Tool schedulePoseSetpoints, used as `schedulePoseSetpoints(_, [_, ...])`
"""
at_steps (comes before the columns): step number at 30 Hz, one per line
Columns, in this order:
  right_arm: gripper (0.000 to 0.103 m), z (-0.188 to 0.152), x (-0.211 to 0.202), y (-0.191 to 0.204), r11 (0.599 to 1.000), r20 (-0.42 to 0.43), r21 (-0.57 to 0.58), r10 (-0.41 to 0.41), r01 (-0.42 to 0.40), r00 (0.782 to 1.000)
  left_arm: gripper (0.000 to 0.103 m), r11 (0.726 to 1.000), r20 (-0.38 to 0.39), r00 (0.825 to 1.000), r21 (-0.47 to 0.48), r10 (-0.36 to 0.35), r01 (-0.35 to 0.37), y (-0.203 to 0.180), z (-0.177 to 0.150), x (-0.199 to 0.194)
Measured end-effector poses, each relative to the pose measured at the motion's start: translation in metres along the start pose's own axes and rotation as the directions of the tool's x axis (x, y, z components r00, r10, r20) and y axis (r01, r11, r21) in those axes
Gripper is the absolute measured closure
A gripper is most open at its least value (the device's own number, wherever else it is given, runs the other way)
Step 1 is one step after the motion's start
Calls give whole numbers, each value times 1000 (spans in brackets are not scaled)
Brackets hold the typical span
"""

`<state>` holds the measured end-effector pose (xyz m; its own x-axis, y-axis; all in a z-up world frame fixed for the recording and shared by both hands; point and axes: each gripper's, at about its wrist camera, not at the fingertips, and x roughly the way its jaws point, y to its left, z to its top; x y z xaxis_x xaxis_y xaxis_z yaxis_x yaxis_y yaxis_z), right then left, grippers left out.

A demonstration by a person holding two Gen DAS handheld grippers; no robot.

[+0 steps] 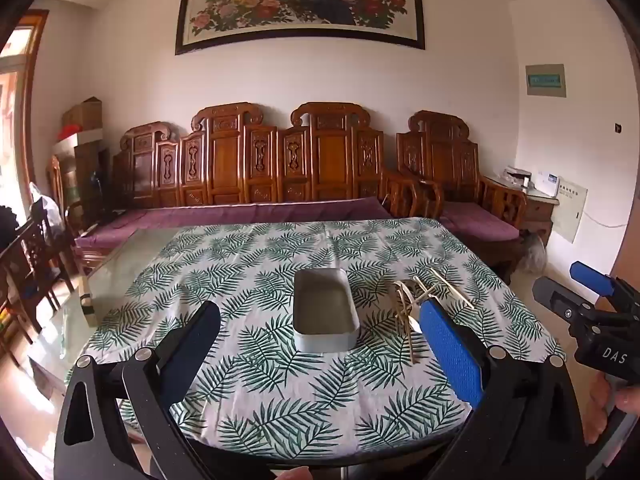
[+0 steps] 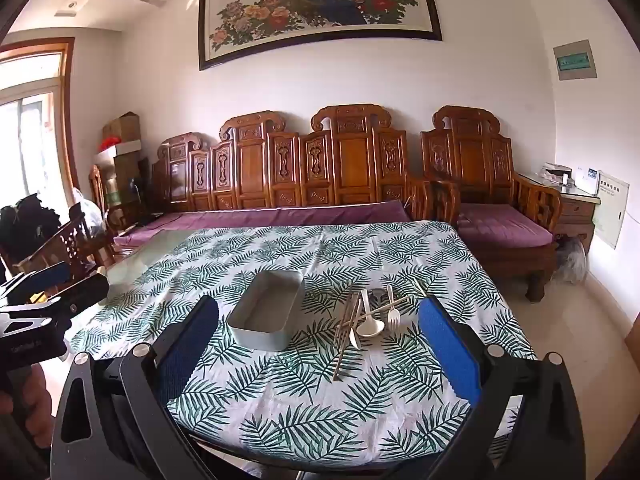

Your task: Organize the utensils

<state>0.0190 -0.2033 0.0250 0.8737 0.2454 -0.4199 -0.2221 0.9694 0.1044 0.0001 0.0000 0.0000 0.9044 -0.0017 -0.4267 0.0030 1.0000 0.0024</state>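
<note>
An empty grey rectangular tin [image 1: 325, 312] [image 2: 267, 312] stands on the leaf-print tablecloth [image 1: 260, 280] [image 2: 256, 368]. To its right lies a loose pile of utensils [image 2: 366, 318] [image 1: 412, 308]: wooden chopsticks [image 2: 347, 332], a white spoon [image 2: 370, 326], a fork [image 2: 393, 312] and a knife. My left gripper [image 1: 320, 322] is open and empty, above the table's near edge facing the tin. My right gripper [image 2: 320, 320] is open and empty, facing the pile. Each gripper shows at the edge of the other's view [image 1: 592, 304] [image 2: 44, 300].
A carved wooden sofa [image 1: 256, 168] with purple cushions runs behind the table, with an armchair [image 2: 488, 192] at the right. A bare glass tabletop [image 1: 132, 260] extends left of the cloth. Wooden chairs [image 1: 28, 248] stand at the far left.
</note>
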Motion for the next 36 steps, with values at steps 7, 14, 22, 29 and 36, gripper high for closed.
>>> schedulePoseSetpoints(7, [3,0,0,0,1000,1,4,2,-2,1000,6,1000,0,1000,-3,2,-2,0,0,0])
schedulePoseSetpoints(14, [3,0,0,0,1000,-1,2,1,-1,1000,6,1000,5,1000,-1,3,-3,-2,2,-1])
schedulePoseSetpoints(22, [3,2,-1,-1,1000,-1,5,2,-2,1000,6,1000,5,1000,0,4,-4,0,3,0])
schedulePoseSetpoints(29, [3,2,-1,-1,1000,0,5,2,-2,1000,6,1000,9,1000,4,4,-4,-4,5,-5])
schedulePoseSetpoints(36, [3,3,0,0,1000,1,4,3,-3,1000,6,1000,13,1000,7,5,-5,-6,7,-8])
